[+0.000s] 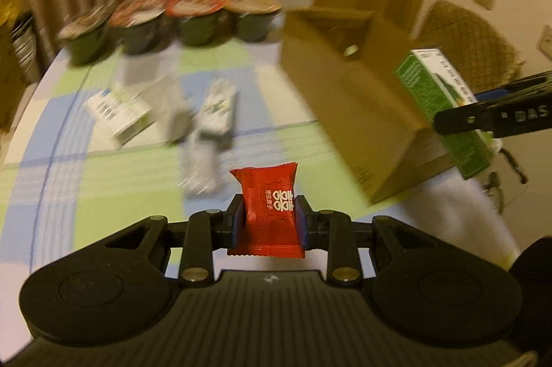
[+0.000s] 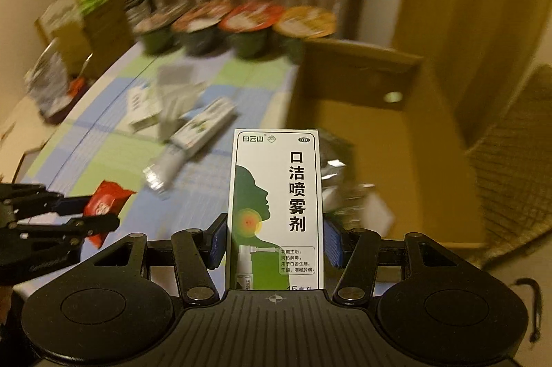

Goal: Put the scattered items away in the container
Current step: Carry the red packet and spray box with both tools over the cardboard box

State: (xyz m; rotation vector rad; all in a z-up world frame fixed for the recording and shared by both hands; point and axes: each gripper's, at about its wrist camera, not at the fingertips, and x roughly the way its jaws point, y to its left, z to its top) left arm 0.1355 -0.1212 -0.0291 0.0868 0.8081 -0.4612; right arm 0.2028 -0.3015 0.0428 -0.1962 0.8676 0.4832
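A red foil candy packet is pinched upright between the blue-padded jaws of the left gripper, its crimped ends standing clear above and below the pads. In the right gripper, a tall white-and-green throat spray carton is clamped across its narrow sides, its long axis running straight out from the jaws.

The open cardboard box that serves as the container is seen ahead and to the right of both grippers, at the right edge of the worktop. The right gripper is judged the nearer, with the carton's top already overlapping the box's near wall in the right wrist view; silvery wrappers are glimpsed inside the box. From the left jaws the box lies forward and well to the right, so a crossing move towards that edge is called for.

The worktop is covered by a cloth checked in green, blue and white. Left scattered near its middle are a small white carton and a long white toothpaste-like box beside a crinkled silvery pouch, all blurred. Four dark instant-noodle cups with printed lids are lined along the far edge.
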